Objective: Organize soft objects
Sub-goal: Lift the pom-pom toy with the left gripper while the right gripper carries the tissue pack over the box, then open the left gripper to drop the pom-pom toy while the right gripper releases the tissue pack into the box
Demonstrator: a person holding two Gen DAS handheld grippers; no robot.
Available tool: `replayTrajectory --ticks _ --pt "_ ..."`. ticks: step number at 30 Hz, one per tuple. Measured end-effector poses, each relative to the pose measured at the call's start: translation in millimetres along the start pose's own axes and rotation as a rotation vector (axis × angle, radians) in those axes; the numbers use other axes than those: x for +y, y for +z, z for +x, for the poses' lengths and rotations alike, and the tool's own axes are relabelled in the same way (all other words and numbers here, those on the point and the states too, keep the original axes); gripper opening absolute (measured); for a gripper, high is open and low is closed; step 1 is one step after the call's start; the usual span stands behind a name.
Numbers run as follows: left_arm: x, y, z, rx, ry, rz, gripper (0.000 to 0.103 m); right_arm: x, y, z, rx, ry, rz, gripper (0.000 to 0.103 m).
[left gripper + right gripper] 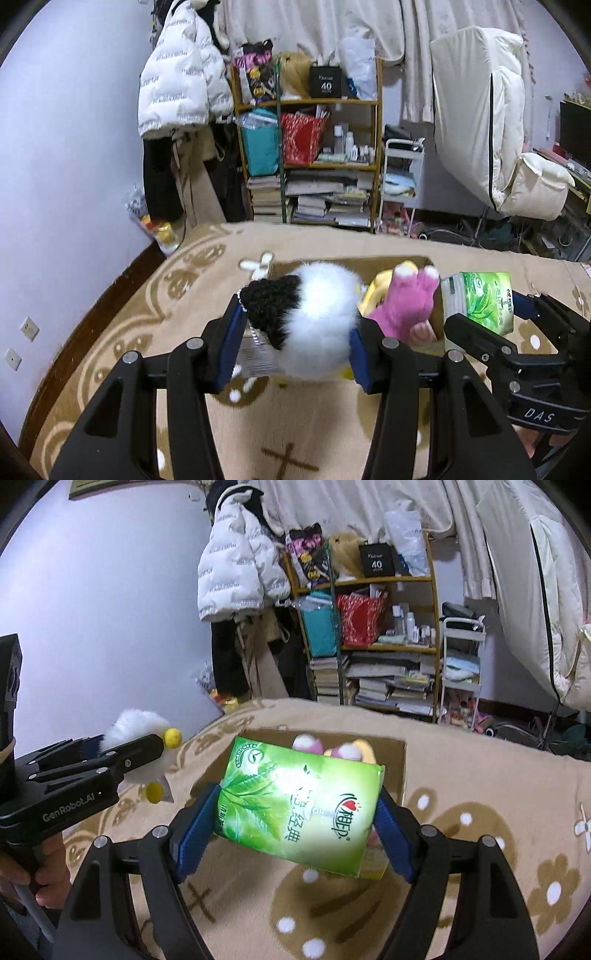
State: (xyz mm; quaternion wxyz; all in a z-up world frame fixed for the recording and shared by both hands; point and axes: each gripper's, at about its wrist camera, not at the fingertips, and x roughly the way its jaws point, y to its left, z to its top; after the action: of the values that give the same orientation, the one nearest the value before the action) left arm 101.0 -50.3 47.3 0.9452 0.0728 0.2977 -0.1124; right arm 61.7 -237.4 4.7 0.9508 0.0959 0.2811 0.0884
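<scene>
My left gripper (295,332) is shut on a fluffy white plush toy (321,321) with a black knitted hat and a paper tag, held above the near left edge of an open cardboard box (354,264). A pink plush (402,302) and a yellow plush (376,291) lie in the box. My right gripper (295,812) is shut on a green tissue pack (299,805), held above the near side of the box (391,753). The left gripper and its white toy (136,734) show at the left of the right wrist view; the tissue pack (480,299) shows at the right of the left wrist view.
The box sits on a bed with a tan flower-patterned blanket (480,794). Beyond the bed stand a cluttered wooden shelf (310,147), a white cart (400,181), a hanging white jacket (177,81) and a cream chair (495,122).
</scene>
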Motion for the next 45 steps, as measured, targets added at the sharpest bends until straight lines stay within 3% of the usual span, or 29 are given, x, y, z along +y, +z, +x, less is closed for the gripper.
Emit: replayTrajectory --ticks 12,18,25,33,45 --pt "1 28 21 -0.051 0.025 0.012 0.049 -4 47 11 -0.100 0.000 -0.072 0.084" --pt "7 33 36 -0.041 0.025 -0.004 0.049 -22 60 20 -0.105 0.017 -0.047 0.084" --pt "9 28 57 -0.008 0.004 -0.007 0.049 -40 66 40 -0.058 0.062 0.012 0.084" --pt "8 18 85 0.056 -0.014 -0.005 0.050 -38 75 74 -0.001 0.197 0.066 0.084" --pt "6 1 114 0.129 -0.015 -0.002 0.056 -31 52 105 0.092 0.226 0.075 0.086"
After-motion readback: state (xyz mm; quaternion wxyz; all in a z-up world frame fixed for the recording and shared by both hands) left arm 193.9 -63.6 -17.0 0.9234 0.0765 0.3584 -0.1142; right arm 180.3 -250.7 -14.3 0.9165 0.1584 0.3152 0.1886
